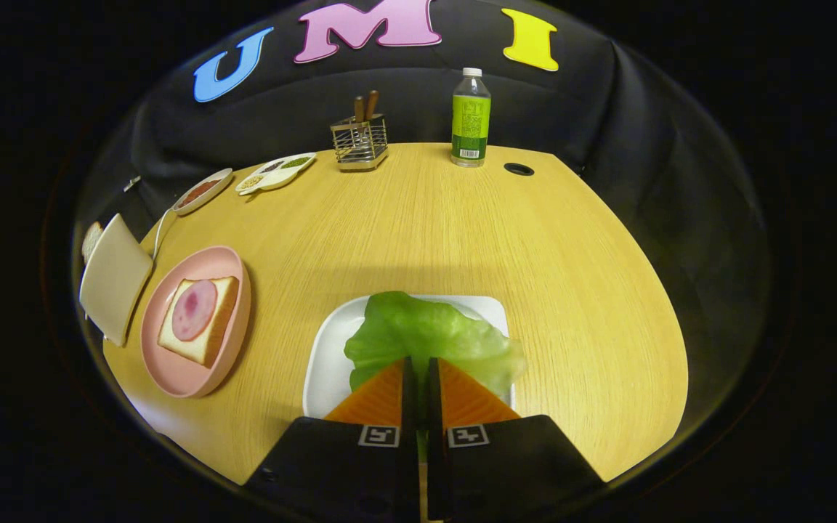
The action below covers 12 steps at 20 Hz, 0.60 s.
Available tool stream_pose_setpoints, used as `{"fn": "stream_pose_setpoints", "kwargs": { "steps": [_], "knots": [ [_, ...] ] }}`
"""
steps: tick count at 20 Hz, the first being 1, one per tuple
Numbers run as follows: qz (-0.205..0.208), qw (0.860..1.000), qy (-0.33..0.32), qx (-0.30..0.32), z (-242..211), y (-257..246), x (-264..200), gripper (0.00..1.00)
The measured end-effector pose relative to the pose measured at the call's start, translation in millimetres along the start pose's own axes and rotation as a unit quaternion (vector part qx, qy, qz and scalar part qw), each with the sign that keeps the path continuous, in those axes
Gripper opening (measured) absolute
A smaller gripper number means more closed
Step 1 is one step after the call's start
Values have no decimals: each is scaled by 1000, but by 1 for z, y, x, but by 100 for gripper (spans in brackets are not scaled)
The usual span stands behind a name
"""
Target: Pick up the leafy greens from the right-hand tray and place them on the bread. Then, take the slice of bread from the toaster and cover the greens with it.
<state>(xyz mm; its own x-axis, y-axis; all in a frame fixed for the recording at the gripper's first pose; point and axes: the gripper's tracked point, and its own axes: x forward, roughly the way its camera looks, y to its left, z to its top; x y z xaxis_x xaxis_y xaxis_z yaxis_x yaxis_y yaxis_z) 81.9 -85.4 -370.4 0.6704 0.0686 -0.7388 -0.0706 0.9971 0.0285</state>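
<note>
Lettuce leaf (429, 338) lies on the white square tray (328, 356), and we see our tongs (421, 370) pinched almost closed on its near edge, both fingers gripping it. Left of the tray sits the pink plate (226, 265) with bread (208, 341) and ham (193, 310), the toaster (113, 280) beyond it.

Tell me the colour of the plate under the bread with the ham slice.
Pink, clearest in the gripper view: the plate sits beside the toaster.

green leafy greens (429, 338), white tray (328, 363), pink plate (226, 265)
</note>
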Motion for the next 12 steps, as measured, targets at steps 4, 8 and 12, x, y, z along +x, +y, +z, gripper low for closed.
{"fn": "stream_pose_setpoints", "kwargs": {
  "steps": [4, 8, 12],
  "knots": [
    [19, 999, 25, 40, 1, 1, 0, 6],
    [4, 999, 12, 43, 20, -2, -17, 5],
    [-3, 1000, -13, 22, 50, -2, -43, 6]
  ]
}}
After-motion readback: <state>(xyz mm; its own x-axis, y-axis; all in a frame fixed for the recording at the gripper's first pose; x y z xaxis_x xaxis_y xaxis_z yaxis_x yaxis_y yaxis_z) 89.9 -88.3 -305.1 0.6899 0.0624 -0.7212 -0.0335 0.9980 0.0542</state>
